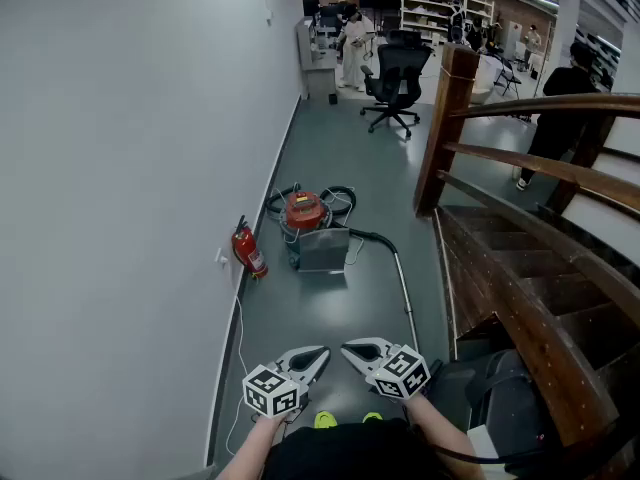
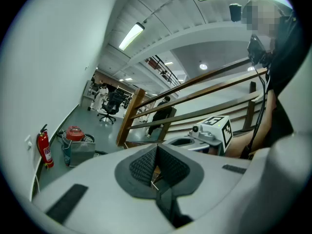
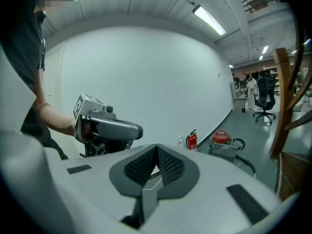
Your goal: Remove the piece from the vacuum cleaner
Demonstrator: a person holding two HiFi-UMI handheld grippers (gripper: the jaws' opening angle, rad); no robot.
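We hold both tools close to our body, well apart from the work. The left gripper (image 1: 318,354) and the right gripper (image 1: 350,348) each have their jaws pressed together with nothing between them, as each gripper's own view confirms.

The red-lidded, grey-bodied canister vacuum cleaner (image 1: 306,226) stands on the grey floor (image 1: 340,298) ahead of us, near the pale grey wall (image 1: 130,168). From it a black hose (image 1: 366,235) curves to a thin, straight metal wand (image 1: 404,293). The wand lies along the floor toward us, beside the foot of the dark wooden staircase (image 1: 520,268).

We judge that the piece to come off is the wand or its fitting, though we cannot make out the joint from here. The wand is likely light, rigid and smooth, so it may slip in the pads. We would take it close to the joint with one gripper and steady the hose end with the other. The hose looks flexible and will give, and the canister may roll or tip if we pull hard.

A small red fire extinguisher (image 1: 248,249) stands against the wall just beside the vacuum cleaner, and a thin white cable (image 1: 240,333) runs along the wall's foot. Neither blocks our way to the wand. A black office chair (image 1: 398,80) and several people are far off down the hall.
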